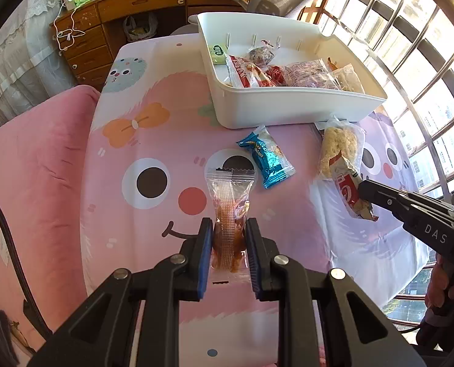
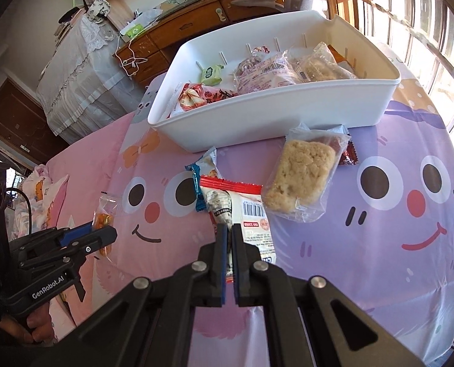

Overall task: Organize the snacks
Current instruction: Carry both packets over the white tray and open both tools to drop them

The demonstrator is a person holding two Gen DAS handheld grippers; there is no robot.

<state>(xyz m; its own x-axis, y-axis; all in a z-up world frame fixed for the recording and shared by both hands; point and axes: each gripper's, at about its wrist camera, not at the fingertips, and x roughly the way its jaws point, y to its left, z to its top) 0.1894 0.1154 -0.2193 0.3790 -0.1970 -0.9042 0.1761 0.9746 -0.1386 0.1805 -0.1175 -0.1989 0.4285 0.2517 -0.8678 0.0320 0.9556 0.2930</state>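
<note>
Left wrist view: left gripper (image 1: 228,238) with black fingers and blue pads, clamped on a clear plastic packet of orange-brown snack (image 1: 230,214); packet upright between the pads, lifted above the pink and lilac cartoon tablecloth (image 1: 153,140); white rectangular plastic bin (image 1: 288,110) at the far side of the table, already with several wrapped snacks inside, among them a small green packet (image 1: 218,54) and a large red-printed clear bag (image 1: 309,75); blue foil snack packet (image 1: 266,159) flat on the cloth just in front of the bin; clear bag with a pale crumbly rice cake (image 1: 340,150) to its right, near the bin wall; right gripper (image 1: 363,191) at the right edge, closed on the end of a red and white snack packet (image 1: 349,195).

Right wrist view: right gripper (image 2: 229,232), jaws together on the thin edge of the red and white snack packet (image 2: 242,208), barcode side up; blue foil snack packet (image 2: 201,180) partly hidden behind it; rice cake bag (image 2: 303,177) flat on the lilac part of the cloth (image 2: 379,244), well apart from the gripper; small red foil wrapper (image 2: 347,156) half under that bag; white bin (image 2: 276,116) beyond, full at its right half; left gripper (image 2: 100,234) at the left, held by a hand (image 2: 28,327), with the orange snack packet (image 2: 104,214) pinched between its pads, above the pink part of the cloth.
</note>
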